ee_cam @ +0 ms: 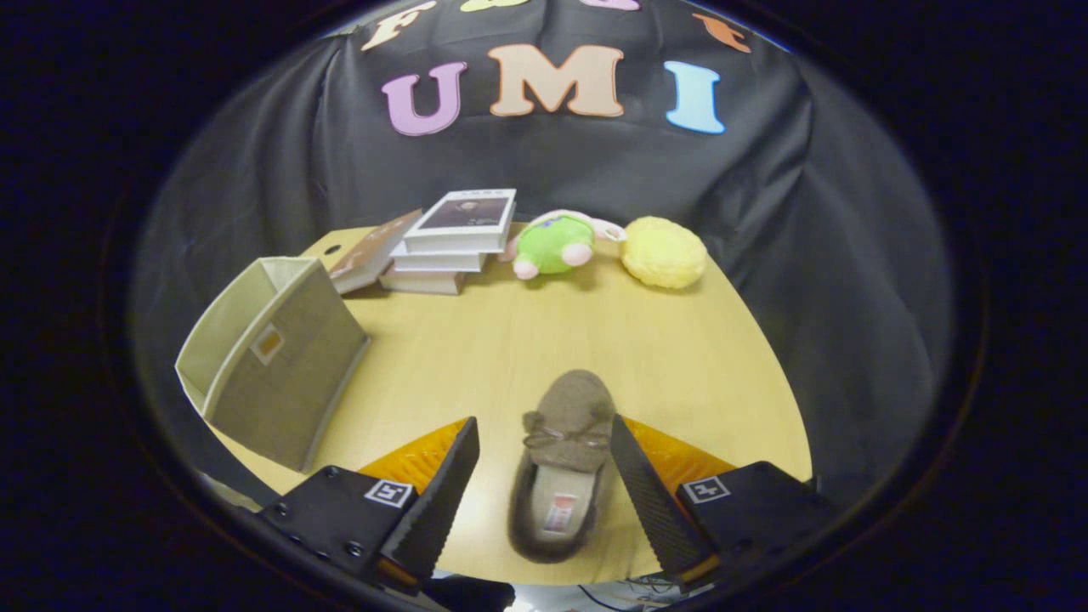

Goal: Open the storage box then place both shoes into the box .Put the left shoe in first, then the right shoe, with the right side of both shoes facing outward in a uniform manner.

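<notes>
The tool (541, 446) is hovering low over the worktop (527, 340) with its two fingers spread wide, and neither finger is touching anything. A shoe (563, 463) is lying on the worktop in the gap between them, nearer the right finger, with bare wood showing on both sides.

The worktop is carrying everything else. The largest thing on it is the box (268, 361), standing off to the left and beyond the left finger. It is sitting tilted, with its open mouth turned up and to the left and a flat side with a small square tag facing the tool. It is well apart from the shoe.

At the far edge, a stack of books (446, 242) is resting behind the box, with another book (370, 251) leaning against its left side. Just right of the stack, a green and pink soft toy (557, 244) is lying, and a yellow fluffy toy (663, 252) is sitting right beside that one.

The shoe is a brown slipper with a small bow across its top. Its long axis is running straight along the fingers: the toe is pointing away from the tool, toward the toys, and the open heel end is lying closest to the tool, between the finger bases. It is resting sole-down, its lining facing up.
</notes>
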Action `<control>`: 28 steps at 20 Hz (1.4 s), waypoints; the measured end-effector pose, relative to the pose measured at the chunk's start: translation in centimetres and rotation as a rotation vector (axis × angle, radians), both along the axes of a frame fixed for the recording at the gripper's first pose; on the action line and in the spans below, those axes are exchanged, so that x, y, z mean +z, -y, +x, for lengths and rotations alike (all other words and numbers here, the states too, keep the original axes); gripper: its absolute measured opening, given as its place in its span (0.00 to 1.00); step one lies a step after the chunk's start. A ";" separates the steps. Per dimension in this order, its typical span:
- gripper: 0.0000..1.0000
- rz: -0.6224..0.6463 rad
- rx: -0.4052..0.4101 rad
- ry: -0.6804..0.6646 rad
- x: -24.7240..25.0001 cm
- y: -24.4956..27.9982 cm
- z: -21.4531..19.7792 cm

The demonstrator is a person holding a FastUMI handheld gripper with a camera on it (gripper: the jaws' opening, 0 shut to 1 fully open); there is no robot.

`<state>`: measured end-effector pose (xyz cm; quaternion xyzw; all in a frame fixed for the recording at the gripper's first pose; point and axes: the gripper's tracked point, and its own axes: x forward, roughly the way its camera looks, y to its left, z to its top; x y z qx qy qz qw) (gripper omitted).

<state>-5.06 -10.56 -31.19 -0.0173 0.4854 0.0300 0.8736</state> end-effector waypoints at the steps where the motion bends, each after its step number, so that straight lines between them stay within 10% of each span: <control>1: 0.98 -0.007 -0.001 -0.012 -0.7 0.8 -0.4; 13: 0.99 -0.007 0.039 -0.224 -8.7 4.3 -4.4; 24: 0.04 0.123 -0.215 -0.366 -10.3 4.0 -5.1; 28: 0.04 0.111 -0.255 -0.382 -9.0 3.8 -5.7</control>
